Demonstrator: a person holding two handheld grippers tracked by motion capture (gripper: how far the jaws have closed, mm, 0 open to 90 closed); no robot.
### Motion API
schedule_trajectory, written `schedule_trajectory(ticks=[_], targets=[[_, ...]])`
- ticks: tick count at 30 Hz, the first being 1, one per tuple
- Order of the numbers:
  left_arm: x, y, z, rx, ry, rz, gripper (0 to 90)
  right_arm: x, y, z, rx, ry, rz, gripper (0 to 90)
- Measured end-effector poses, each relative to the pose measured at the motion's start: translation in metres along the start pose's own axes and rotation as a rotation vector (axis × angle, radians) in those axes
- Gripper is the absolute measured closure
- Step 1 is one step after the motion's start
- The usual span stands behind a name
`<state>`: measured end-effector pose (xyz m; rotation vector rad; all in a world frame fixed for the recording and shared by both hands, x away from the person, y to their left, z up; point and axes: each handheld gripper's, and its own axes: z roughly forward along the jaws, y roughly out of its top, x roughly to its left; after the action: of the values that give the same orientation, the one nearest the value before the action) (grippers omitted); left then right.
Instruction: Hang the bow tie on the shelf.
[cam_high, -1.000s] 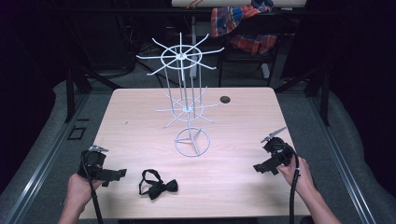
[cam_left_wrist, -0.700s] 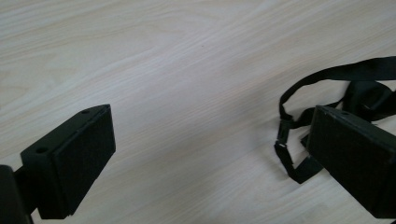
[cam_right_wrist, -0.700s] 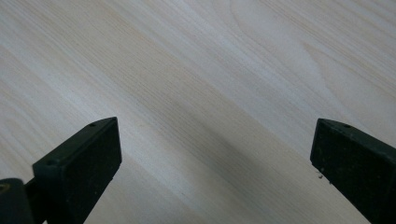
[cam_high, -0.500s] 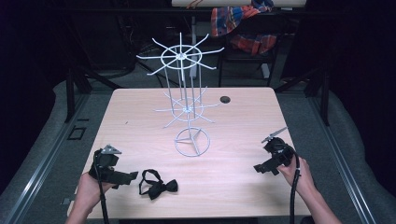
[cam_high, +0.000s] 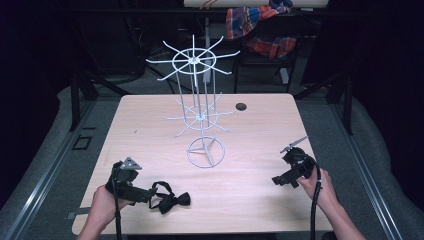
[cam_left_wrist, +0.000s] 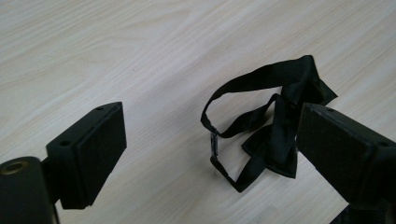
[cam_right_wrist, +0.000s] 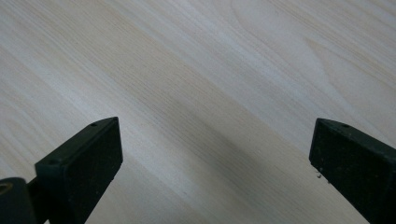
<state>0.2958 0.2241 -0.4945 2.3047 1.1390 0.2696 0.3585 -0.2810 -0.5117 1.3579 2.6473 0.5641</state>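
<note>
A black bow tie (cam_high: 169, 199) with its looped strap lies flat on the wooden table (cam_high: 150, 130) near the front left. My left gripper (cam_high: 148, 194) is right beside it, open, its jaws spread wide on either side of the strap. In the left gripper view the bow tie (cam_left_wrist: 275, 135) lies just ahead between the two pads, partly hidden behind the right one, and nothing is gripped. My right gripper (cam_high: 278, 180) is held low at the front right, open, over bare wood (cam_right_wrist: 210, 93).
A white wire display stand (cam_high: 200, 110) with spoked hook rings rises from a round base (cam_high: 205, 152) at the table's middle. A small dark disc (cam_high: 241, 106) lies at the far edge. Chairs and plaid cloth (cam_high: 260, 25) stand beyond the table.
My left gripper has moved right across the front of the table and reached the bow tie. The right gripper has stayed put.
</note>
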Motion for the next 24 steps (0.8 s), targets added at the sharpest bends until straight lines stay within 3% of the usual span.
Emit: schedule_trajectory(ticks=[9,11,13,16,19,22,23,24], targets=[[-0.008,0.003,0.008,0.015,0.021,0.048,16.9,0.0,0.0,0.001,0.0,0.006,0.01,2.5],[-0.009,0.003,0.009,0.019,0.027,0.059,22.0,0.002,-0.001,0.003,-0.031,0.003,0.031,2.6],[-0.011,0.004,0.01,0.023,0.034,0.074,23.5,0.001,-0.001,0.002,-0.017,0.006,0.025,2.6],[-0.012,0.006,0.013,0.019,0.045,0.087,33.1,0.001,0.0,0.002,-0.013,0.008,0.019,2.7],[-0.012,0.006,0.014,0.018,0.042,0.09,39.3,0.001,-0.001,0.003,-0.021,0.004,0.026,2.7],[-0.012,0.007,0.017,0.016,0.029,0.096,44.3,0.0,0.0,0.001,0.008,-0.001,0.01,2.8],[-0.013,0.007,0.017,0.016,0.023,0.102,47.1,0.001,-0.001,0.003,-0.023,0.005,0.036,2.8],[-0.013,0.008,0.018,0.018,0.024,0.104,48.2,-0.001,0.0,0.001,0.015,0.003,0.005,2.8]])
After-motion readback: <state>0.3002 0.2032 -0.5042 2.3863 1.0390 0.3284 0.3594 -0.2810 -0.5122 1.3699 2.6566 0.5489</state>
